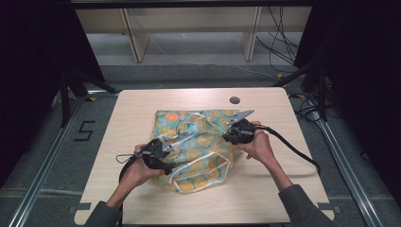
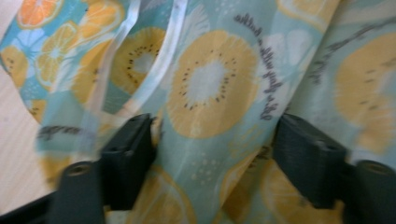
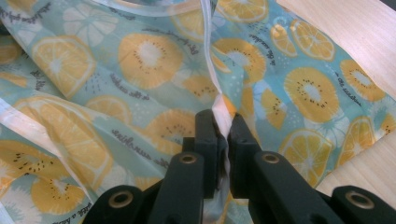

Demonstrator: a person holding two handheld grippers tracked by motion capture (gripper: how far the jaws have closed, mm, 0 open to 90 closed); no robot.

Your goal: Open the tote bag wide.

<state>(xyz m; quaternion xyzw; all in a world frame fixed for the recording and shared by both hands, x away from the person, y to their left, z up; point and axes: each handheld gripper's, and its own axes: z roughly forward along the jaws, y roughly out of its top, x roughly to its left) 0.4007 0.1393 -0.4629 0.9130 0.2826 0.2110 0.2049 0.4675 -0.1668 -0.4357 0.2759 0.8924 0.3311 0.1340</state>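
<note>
Left tongs (image 1: 166, 156): at the near-left edge of the crumpled fruit-print cloth (image 1: 198, 142), held in the person's left hand (image 1: 137, 170). In the left gripper view the jaws stand wide apart, a fold of the cloth (image 2: 210, 93) bulging up between them; the pads lie against the fabric at either side but do not pinch it. A pale translucent hem band (image 2: 154, 70) runs diagonally ahead of the left jaw. Bare wood shows to the far left of that jaw.

Cloth: teal ground, orange and kiwi slices, lines of script lettering. It lies bunched on the surface (image 1: 142, 109), spanning the gap between the two tongs, with a white-edged loop of hem hanging toward the near edge, right of the left tongs.

Right tongs (image 1: 235, 133): at the far-right edge of the cloth, in the right hand (image 1: 257, 144). In the right gripper view the jaws are closed nearly together on a thin upright ridge of the cloth's white hem (image 3: 223, 114), which rises straight ahead from the pinch. Patterned fabric (image 3: 140, 70) spreads to both sides of the jaws; the wooden surface (image 3: 355, 28) shows beyond, to the right
</note>
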